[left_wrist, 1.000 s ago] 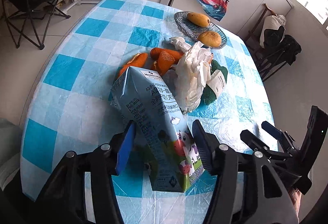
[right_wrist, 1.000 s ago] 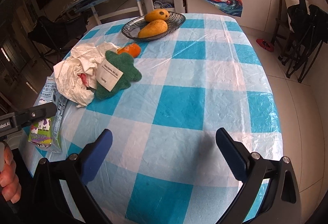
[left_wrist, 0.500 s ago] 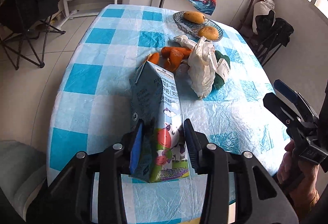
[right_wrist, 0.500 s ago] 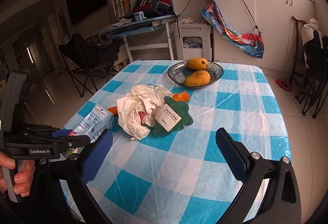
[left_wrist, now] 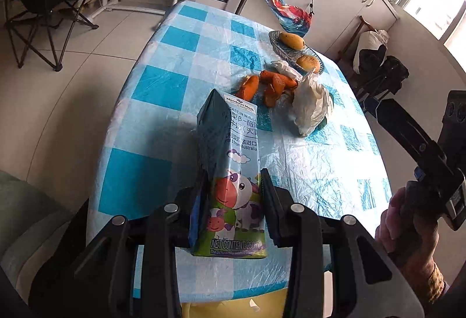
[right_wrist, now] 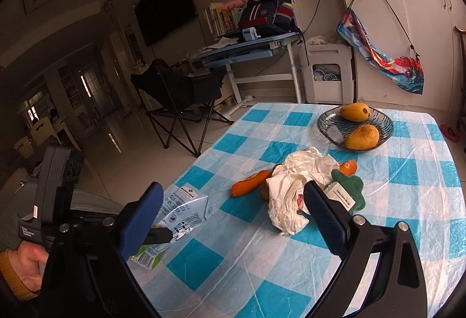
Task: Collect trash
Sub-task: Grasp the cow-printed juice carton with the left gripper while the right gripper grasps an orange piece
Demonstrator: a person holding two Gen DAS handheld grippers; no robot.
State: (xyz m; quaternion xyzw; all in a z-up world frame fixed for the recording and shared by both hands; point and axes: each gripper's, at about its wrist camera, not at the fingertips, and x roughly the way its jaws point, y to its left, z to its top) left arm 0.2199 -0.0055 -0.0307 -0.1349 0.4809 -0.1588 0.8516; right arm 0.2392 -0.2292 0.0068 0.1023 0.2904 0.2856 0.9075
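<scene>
Milk carton [left_wrist: 230,181] clamped low on its body between the pads of the left gripper [left_wrist: 231,203], jaws closing further on its printed side panels, gable top pointing away toward the orange peels [left_wrist: 271,85]. Probably empty and light; thin coated board, stiff along the folds yet quick to cave under a hard squeeze, and a little slick on the glossy print. Best taken across the flat sides near the base, as here, not at the gable. Carton tilted up over the near edge of the checked tablecloth [left_wrist: 163,85], its bottom close above the cloth; contact with the cloth impossible to judge.

Left gripper angled steeply down at the table. Right gripper [right_wrist: 233,219] wide and empty, held above the table and aimed slightly downward toward the crumpled white paper [right_wrist: 294,190]. Right hand [left_wrist: 407,227] wrapped around its handle at the right edge of the left view.

Further trash waiting mid-table: the crumpled paper, the peels and a green sponge-like piece with a label [right_wrist: 352,190], touching one another in a cluster. Beyond them, a glass dish [right_wrist: 326,126] with two mangoes [right_wrist: 361,136], likely not trash.
</scene>
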